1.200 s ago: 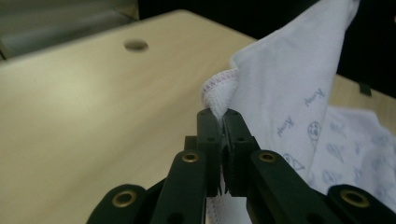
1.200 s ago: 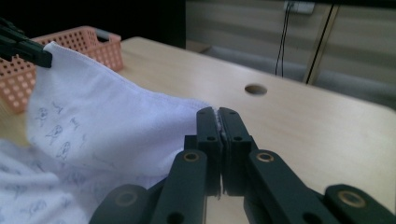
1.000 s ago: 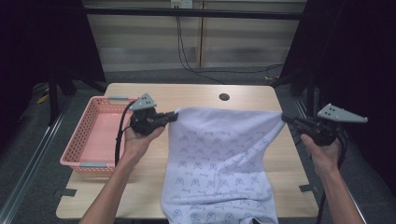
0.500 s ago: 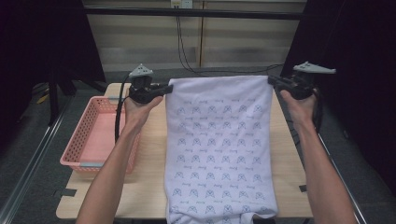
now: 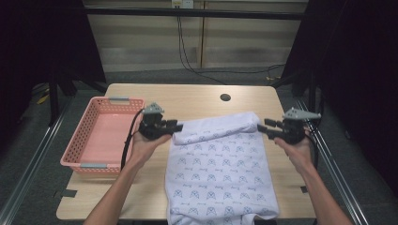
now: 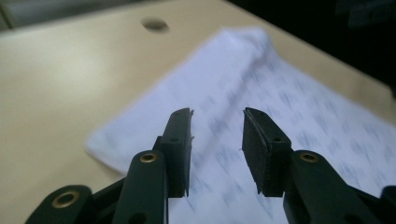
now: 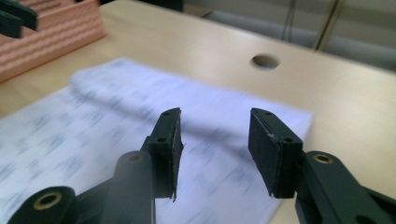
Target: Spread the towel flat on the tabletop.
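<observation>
A white cloth with a small blue pattern (image 5: 220,164) lies spread on the wooden table (image 5: 187,101), its far edge rolled over and its near end hanging off the front. My left gripper (image 5: 176,126) sits at the cloth's far-left corner, jaws open with nothing between them; the cloth (image 6: 261,88) lies just beyond my left gripper (image 6: 217,128). My right gripper (image 5: 262,130) is at the far-right corner, also open and empty, with the cloth (image 7: 140,102) under and past my right gripper (image 7: 215,128).
A pink plastic basket (image 5: 82,140) stands on the table's left side, close to my left hand. A round cable hole (image 5: 225,97) is in the tabletop beyond the cloth. Bare wood lies behind the cloth.
Both grippers held the cloth's top corners raised, then came down toward me. The cloth now lies on the table, and both grippers have opened and let go.
</observation>
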The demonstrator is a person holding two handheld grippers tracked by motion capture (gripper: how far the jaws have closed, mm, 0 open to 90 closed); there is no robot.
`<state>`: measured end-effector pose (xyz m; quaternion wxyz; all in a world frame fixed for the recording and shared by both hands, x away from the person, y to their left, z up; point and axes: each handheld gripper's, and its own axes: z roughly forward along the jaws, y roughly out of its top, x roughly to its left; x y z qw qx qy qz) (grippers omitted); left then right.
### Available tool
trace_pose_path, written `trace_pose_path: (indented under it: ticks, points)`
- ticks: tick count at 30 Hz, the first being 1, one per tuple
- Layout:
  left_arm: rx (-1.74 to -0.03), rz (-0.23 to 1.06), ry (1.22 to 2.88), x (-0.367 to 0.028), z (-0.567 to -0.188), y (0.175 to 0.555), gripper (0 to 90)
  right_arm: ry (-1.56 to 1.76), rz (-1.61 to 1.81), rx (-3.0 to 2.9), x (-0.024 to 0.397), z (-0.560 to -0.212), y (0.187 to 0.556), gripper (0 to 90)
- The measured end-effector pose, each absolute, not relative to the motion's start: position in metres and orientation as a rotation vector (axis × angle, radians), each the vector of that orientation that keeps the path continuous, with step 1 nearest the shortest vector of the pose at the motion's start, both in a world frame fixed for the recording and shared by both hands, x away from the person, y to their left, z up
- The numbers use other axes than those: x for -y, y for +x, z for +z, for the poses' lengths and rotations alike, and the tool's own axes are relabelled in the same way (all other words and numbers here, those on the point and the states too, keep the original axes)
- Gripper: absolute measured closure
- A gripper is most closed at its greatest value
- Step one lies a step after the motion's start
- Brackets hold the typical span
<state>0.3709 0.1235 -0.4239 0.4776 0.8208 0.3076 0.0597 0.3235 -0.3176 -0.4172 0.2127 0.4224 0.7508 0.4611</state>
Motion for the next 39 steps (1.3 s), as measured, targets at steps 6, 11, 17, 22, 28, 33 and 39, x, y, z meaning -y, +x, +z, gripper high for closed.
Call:
trace_pose_path:
  ticks: [6,11,17,22,28,33,39]
  points:
    - [-0.683,0.016,2.116,-0.119,-0.454,0.319,67.2,1.173,1.260,-2.245,0.307,-0.445,0.268,51.1]
    - [-0.656,-0.031,2.245,-0.115,-0.495,0.285,64.1,1.161,1.081,-2.435,0.290,-0.484,0.242,48.3]
    - [-0.640,0.014,2.273,-0.119,-0.496,0.276,80.7,1.130,1.005,-2.465,0.285,-0.497,0.233,71.3]
    - [-0.605,-0.054,2.282,-0.123,-0.496,0.262,87.6,1.110,1.036,-2.533,0.288,-0.495,0.210,85.8]
    - [-0.564,-0.150,2.318,-0.126,-0.494,0.235,87.8,1.055,1.019,-2.636,0.284,-0.491,0.180,86.3]
    - [-0.578,-0.110,2.255,-0.132,-0.485,0.236,75.1,1.043,1.067,-2.687,0.285,-0.489,0.180,67.5]
    - [-0.722,0.039,2.116,-0.129,-0.464,0.296,66.6,1.105,1.138,-2.415,0.308,-0.469,0.215,58.9]
